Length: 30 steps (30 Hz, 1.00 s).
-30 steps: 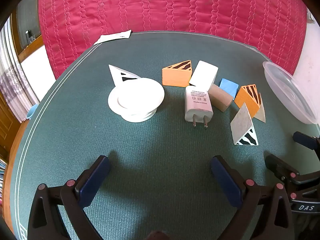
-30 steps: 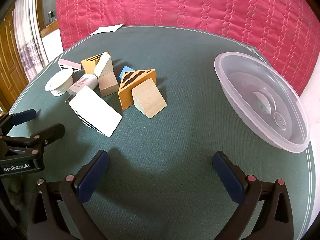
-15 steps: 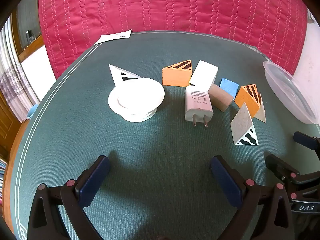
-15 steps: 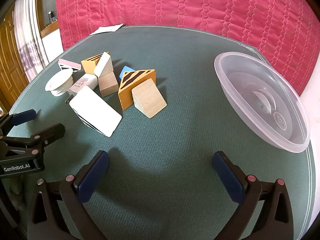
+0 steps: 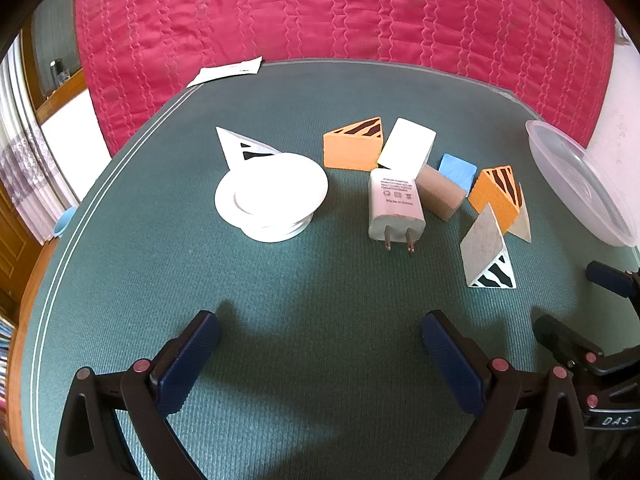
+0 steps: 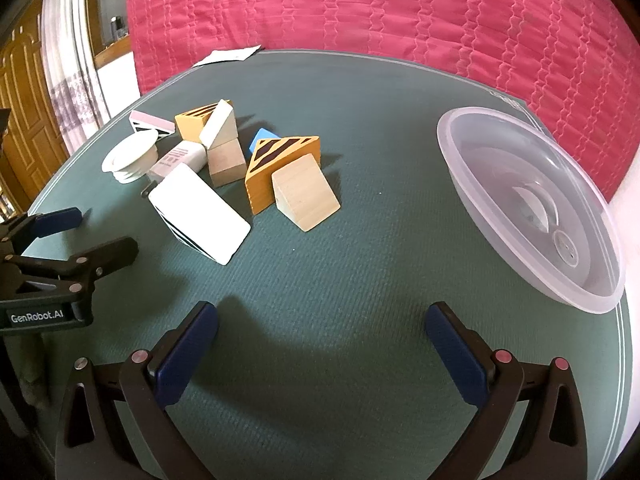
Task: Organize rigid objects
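A cluster of rigid objects lies mid-table: a white round lid, a white plug charger, orange striped wedges, a plain wooden wedge, a white zebra-edged wedge, a wooden block and a blue block. A clear plastic bowl stands at the right. My left gripper is open and empty, in front of the lid and charger. My right gripper is open and empty, in front of the wedges and left of the bowl.
The green table mat ends at a red quilted cover behind. A paper slip lies at the far edge. A wooden door is at the left. Each gripper shows at the edge of the other's view.
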Tool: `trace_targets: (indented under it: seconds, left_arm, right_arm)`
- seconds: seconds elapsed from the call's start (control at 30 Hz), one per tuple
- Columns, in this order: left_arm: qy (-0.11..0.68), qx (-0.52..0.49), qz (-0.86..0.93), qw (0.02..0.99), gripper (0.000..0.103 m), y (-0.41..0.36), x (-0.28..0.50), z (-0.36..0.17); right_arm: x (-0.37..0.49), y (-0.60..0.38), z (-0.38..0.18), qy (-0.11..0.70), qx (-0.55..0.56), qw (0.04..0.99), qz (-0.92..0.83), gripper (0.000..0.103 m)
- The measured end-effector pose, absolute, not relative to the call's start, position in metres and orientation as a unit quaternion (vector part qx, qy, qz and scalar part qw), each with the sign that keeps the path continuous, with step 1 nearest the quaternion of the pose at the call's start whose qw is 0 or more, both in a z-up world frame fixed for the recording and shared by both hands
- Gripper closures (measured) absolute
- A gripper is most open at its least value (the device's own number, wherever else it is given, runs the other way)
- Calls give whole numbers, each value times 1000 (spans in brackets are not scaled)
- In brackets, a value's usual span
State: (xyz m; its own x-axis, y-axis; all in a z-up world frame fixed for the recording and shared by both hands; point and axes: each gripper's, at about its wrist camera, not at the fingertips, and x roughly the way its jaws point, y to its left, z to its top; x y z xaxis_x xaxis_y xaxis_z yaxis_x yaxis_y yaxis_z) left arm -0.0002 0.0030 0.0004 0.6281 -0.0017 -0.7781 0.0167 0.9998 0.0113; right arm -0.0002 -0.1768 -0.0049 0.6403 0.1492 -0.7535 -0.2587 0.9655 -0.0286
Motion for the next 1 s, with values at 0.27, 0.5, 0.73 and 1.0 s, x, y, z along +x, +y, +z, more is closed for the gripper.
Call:
trace_targets:
  seconds: [0.27, 0.5, 0.73, 1.0]
  left_arm:
    - [431, 10, -3, 902, 0, 0, -2, 0]
    - [431, 10, -3, 902, 0, -2, -1, 0]
    - [431, 10, -3, 902, 0, -2, -1, 0]
    - [431, 10, -3, 902, 0, -2, -1, 0]
  right_arm:
    - [0, -177, -5, 410, -81, 897, 140, 0]
    - [0, -175, -4, 411, -84, 897, 138, 0]
    - [0, -175, -4, 411, -84, 897, 138, 0]
    - [0, -175, -4, 411, -84, 897, 138, 0]
